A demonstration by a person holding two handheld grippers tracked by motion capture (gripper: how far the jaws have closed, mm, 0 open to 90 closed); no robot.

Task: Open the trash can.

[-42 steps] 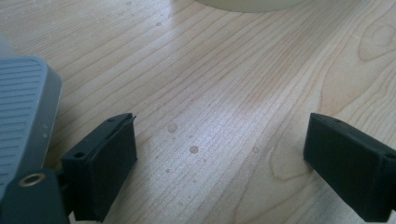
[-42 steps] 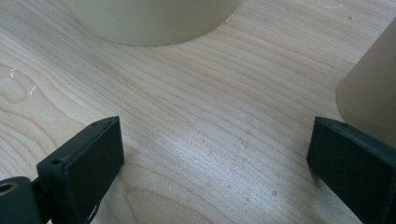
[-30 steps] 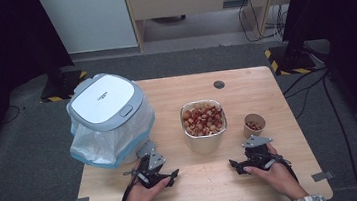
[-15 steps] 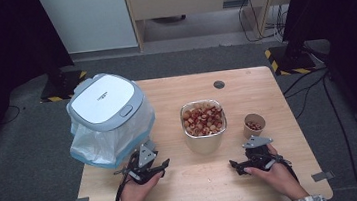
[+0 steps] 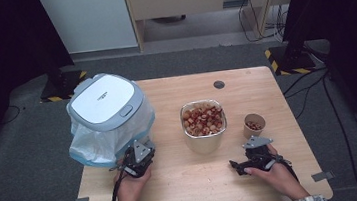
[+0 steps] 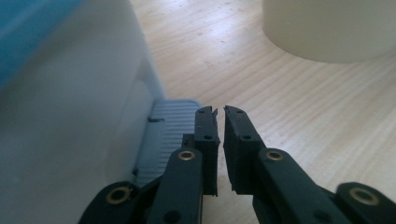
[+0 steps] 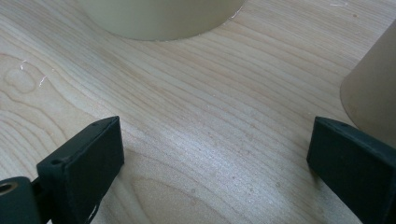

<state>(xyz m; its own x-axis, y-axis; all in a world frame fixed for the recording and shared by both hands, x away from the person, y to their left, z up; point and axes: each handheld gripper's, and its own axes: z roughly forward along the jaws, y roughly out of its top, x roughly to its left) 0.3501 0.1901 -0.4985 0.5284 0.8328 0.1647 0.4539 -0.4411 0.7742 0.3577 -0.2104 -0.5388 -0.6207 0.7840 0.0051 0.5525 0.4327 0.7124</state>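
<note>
A pedal bin (image 5: 104, 108) with a white lid and a plastic liner stands at the table's left. My left gripper (image 5: 139, 154) sits at its foot. In the left gripper view the left gripper (image 6: 220, 112) points just right of the bin's grey pedal (image 6: 170, 123); its jaws have just been closing and stand almost together with nothing between them. A metal bowl (image 5: 204, 120) of reddish-brown nuts is at the middle, and a small paper cup (image 5: 254, 124) with a few nuts is to its right. My right gripper (image 5: 250, 154) rests open on the table below the cup, its jaws (image 7: 215, 144) wide apart over bare wood.
The wooden table (image 5: 186, 190) has free room along its front between the two hands. A dark round grommet (image 5: 219, 84) lies near the far edge. The bowl's wall (image 7: 159, 18) and the cup's side (image 7: 373, 88) are close ahead of the right gripper.
My left gripper has moved left and away, up to the bin's foot, and its jaws have gone from wide apart to nearly together. The right hand has stayed still.
</note>
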